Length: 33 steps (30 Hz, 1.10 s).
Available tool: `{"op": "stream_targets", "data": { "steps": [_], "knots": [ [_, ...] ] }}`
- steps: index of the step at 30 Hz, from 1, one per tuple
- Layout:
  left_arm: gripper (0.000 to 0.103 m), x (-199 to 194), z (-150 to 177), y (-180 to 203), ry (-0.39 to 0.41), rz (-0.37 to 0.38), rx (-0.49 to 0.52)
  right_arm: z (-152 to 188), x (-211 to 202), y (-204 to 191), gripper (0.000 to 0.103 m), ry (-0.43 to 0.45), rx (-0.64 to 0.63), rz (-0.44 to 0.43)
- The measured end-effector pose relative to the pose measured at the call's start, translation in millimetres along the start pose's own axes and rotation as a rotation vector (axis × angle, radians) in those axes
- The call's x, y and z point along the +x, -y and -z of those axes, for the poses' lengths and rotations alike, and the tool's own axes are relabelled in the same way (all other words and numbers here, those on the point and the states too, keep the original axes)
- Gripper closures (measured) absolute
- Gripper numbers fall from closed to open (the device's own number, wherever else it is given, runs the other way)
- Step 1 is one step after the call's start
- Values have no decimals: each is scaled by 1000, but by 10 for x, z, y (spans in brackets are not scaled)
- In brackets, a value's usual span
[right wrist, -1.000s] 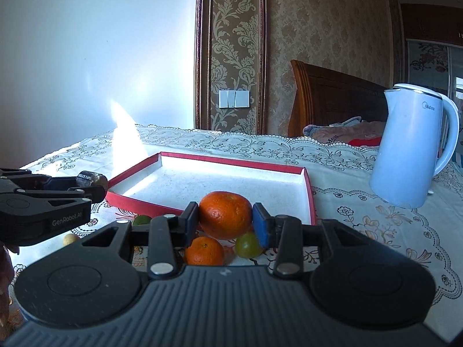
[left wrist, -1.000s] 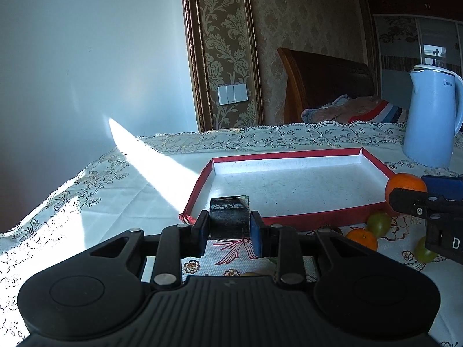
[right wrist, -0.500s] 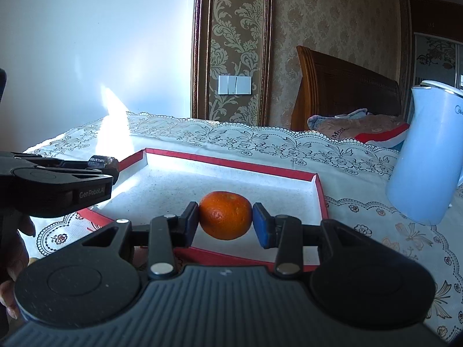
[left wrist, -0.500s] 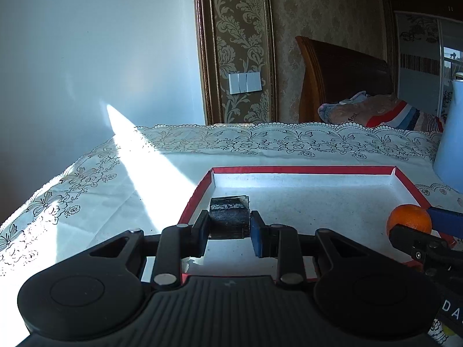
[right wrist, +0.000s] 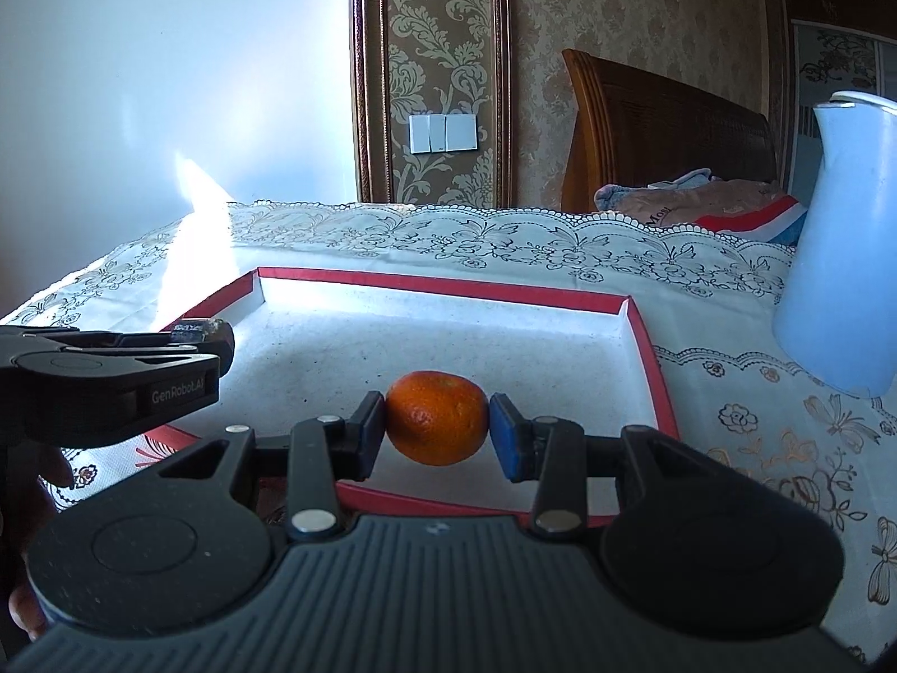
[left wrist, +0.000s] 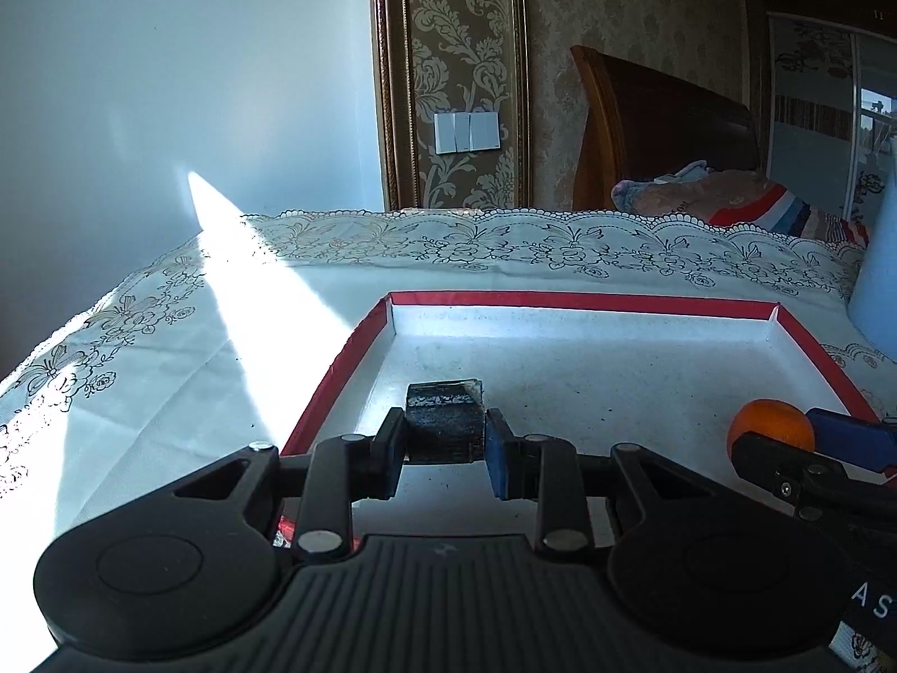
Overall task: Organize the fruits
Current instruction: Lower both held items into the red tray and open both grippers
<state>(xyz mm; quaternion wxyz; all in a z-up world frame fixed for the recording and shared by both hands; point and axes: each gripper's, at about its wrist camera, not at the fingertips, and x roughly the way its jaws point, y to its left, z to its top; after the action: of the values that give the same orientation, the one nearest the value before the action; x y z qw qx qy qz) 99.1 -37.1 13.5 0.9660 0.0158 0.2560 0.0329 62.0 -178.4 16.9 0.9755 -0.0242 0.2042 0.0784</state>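
Observation:
A shallow tray with a red rim (left wrist: 583,300) and a white floor lies on the lace tablecloth. My left gripper (left wrist: 443,448) is shut on a small dark block-shaped piece (left wrist: 443,418), held over the tray's near left part. In the right wrist view my right gripper (right wrist: 437,434) is shut on an orange mandarin (right wrist: 434,412) just above the tray (right wrist: 448,283), near its front rim. The left gripper (right wrist: 207,336) with the dark piece shows there at the left. The mandarin (left wrist: 771,426) and the right gripper (left wrist: 807,446) appear at the right edge of the left wrist view.
A pale blue kettle (right wrist: 841,247) stands on the tablecloth right of the tray. Behind the table are a wooden headboard (right wrist: 661,129) and folded bedding (right wrist: 701,196). Bright sunlight falls across the cloth at the left (left wrist: 269,291). A hand (right wrist: 33,471) shows at the lower left.
Both grippers have moved forward from the front rim to over the tray, each still holding its piece. The loose mandarin and green fruits on the cloth have dropped out of view.

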Motion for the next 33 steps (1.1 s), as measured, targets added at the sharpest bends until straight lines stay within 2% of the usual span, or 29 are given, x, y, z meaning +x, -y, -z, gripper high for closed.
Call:
{"op": "stream_targets", "data": {
  "steps": [17,33],
  "knots": [
    [74,78,32,30,-26,18,16,28,55,-21,65,-15,4,11],
    [74,47,46,39,-10,15,26,54,103,-18,64,-31,9,6]
  ]
}}
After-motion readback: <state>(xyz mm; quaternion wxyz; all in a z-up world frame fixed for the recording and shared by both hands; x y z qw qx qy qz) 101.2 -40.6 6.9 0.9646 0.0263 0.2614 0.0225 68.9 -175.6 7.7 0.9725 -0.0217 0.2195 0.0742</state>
